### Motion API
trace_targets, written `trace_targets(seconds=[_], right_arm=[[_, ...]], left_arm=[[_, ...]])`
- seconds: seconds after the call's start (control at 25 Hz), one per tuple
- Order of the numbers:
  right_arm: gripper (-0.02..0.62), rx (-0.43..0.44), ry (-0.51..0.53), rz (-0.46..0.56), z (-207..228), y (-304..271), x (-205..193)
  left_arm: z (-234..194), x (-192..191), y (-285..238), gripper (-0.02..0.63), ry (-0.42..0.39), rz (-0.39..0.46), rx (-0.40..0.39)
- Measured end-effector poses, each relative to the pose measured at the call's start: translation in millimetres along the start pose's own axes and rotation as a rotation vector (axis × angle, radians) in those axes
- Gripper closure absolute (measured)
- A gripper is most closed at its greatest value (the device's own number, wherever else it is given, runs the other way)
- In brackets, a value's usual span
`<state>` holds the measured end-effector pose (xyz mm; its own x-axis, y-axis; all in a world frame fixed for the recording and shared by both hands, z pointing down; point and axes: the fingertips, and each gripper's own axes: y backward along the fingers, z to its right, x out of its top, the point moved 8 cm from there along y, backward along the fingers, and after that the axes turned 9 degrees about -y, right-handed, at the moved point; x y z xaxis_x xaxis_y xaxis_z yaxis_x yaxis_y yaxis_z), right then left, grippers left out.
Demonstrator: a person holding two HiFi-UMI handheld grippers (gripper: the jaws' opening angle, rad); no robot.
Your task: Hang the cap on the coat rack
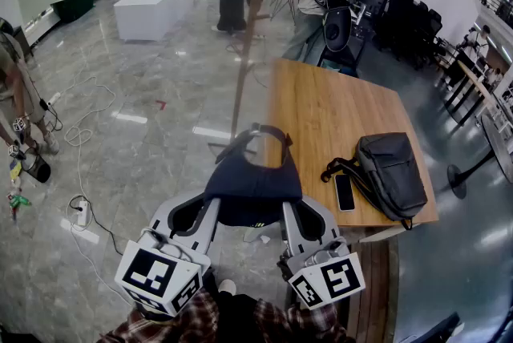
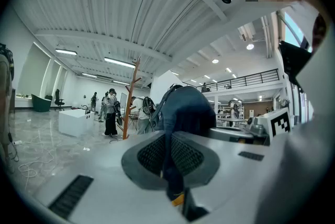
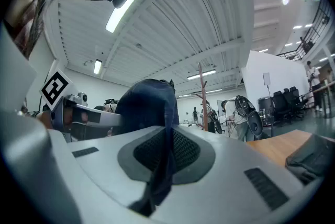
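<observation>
Beside table (image 1: 337, 109), cap (image 1: 252, 187) clamped by left gripper (image 1: 198, 215), right gripper (image 1: 298, 217); coat rack (image 1: 248, 29) top cropped in head view.

A rectangular light-wood table (image 1: 321, 109) stands on a glossy grey stone floor (image 1: 144, 149), a long white block counter (image 1: 152, 9) well beyond its far left corner, black office chairs (image 1: 407, 22) past its far right edge.

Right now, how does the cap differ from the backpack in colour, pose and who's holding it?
The cap is navy; the backpack is grey-black. The cap hangs in the air, pinched by the left gripper and right gripper; the backpack lies untouched on the wooden table beside a phone. Both are soft fabric with straps.
</observation>
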<state>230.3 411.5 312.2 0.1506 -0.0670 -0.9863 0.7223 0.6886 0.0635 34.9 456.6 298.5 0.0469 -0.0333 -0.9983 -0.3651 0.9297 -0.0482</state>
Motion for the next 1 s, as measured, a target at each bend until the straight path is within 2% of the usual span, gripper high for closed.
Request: trace_targets(seconds=[0.32, 0.76, 1.0], right_arm=[[0.575, -0.034, -0.024, -0.035, 37.6, -41.9, -16.2], [0.575, -0.163, -0.003, -0.006, 84.5, -168.5, -2.8], [0.575, -0.214, -0.008, 0.021, 91.0, -224.5, -3.6]], left_arm=[[-30.1, -18.5, -54.4, 0.589, 0.022, -0.031, -0.035], [-139.5, -5.3, -165.6, 0.589, 0.009, -0.007, -0.167], [-192.9, -0.4, -201.3, 0.589, -0.018, 0.0, -0.214]])
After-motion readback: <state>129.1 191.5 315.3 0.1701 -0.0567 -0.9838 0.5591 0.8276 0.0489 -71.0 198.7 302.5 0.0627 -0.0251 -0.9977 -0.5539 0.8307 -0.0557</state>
